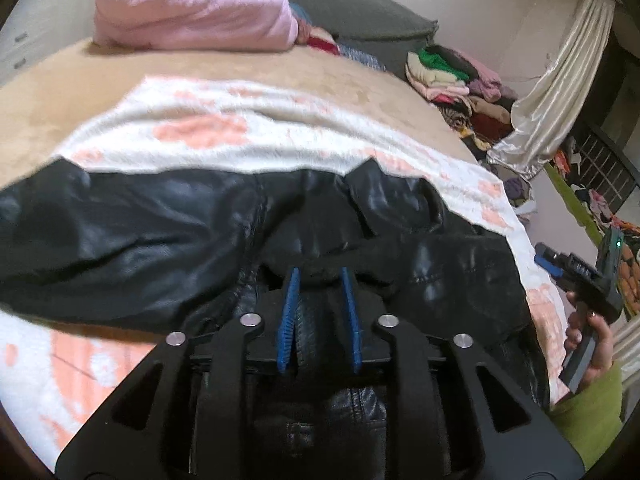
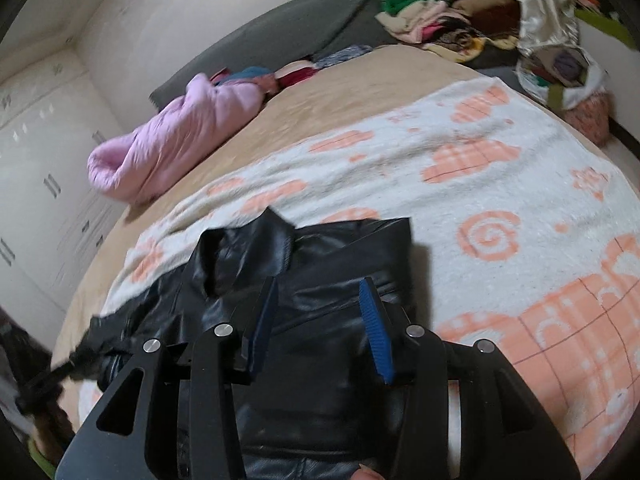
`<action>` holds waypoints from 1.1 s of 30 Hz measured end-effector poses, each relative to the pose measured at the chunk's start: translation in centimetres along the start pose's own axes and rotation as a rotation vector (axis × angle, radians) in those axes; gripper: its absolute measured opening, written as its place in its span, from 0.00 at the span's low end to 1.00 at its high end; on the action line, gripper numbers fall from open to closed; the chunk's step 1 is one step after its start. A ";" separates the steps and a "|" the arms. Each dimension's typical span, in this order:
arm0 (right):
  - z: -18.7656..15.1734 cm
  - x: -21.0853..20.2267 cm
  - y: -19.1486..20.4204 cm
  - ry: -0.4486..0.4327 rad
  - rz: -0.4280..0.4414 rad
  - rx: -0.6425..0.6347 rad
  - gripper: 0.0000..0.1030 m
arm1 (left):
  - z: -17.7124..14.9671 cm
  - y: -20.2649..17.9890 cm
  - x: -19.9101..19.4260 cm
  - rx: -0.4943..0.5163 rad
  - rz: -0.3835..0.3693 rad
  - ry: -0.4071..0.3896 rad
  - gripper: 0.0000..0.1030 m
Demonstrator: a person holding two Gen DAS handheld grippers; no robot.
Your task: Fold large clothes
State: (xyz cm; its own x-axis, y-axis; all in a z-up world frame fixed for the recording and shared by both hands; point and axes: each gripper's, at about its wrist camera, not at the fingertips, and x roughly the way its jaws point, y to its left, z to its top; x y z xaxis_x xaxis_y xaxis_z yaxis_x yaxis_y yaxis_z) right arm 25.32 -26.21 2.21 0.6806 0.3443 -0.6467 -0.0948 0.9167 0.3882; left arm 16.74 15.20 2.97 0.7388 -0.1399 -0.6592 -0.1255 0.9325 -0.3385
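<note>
On the bed [image 2: 360,76], over a white blanket with orange hearts [image 2: 500,184], our black leather jacket [image 1: 132,232] lies spread and rumpled, its collar end toward the headboard. We judge it heavy, slick and fairly stiff, likely to slide and spring back from a crease, so hems, seams and the knit-looking trim are the places to take hold. Our left tongs [image 1: 318,276] stand nearly closed, pinching a dark fuzzy edge of the jacket. Our right tongs [image 2: 322,292] hover wide apart above the leather, gripping nothing. A rolled pink puffer jacket [image 2: 176,148] waits by the grey headboard [image 2: 288,28]. No brand, label or writing is readable anywhere.
</note>
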 end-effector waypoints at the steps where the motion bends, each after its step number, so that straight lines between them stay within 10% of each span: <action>1: -0.1 0.0 0.5 0.005 0.008 -0.006 0.40 | 0.2 -0.6 -0.7 0.015 0.008 -0.016 0.20; 10: -1.6 -1.2 4.1 0.021 0.006 -0.143 0.61 | 0.4 -5.4 3.0 0.131 0.059 0.073 0.42; 15: -3.2 -1.1 4.6 0.057 -0.024 -0.196 0.62 | -1.4 -4.0 6.4 0.116 0.147 0.176 0.42; 33: -7.6 4.8 1.9 0.281 -0.185 -0.200 0.71 | -3.9 -1.4 7.7 0.036 0.070 0.193 0.43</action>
State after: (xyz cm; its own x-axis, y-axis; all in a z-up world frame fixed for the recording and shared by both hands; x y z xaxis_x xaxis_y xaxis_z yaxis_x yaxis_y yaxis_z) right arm 22.93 -21.29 -5.18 0.4764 0.1866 -0.8592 -0.1477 0.9803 0.1310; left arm 20.00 11.55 -4.26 0.5879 -0.1322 -0.7981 -0.1456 0.9531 -0.2652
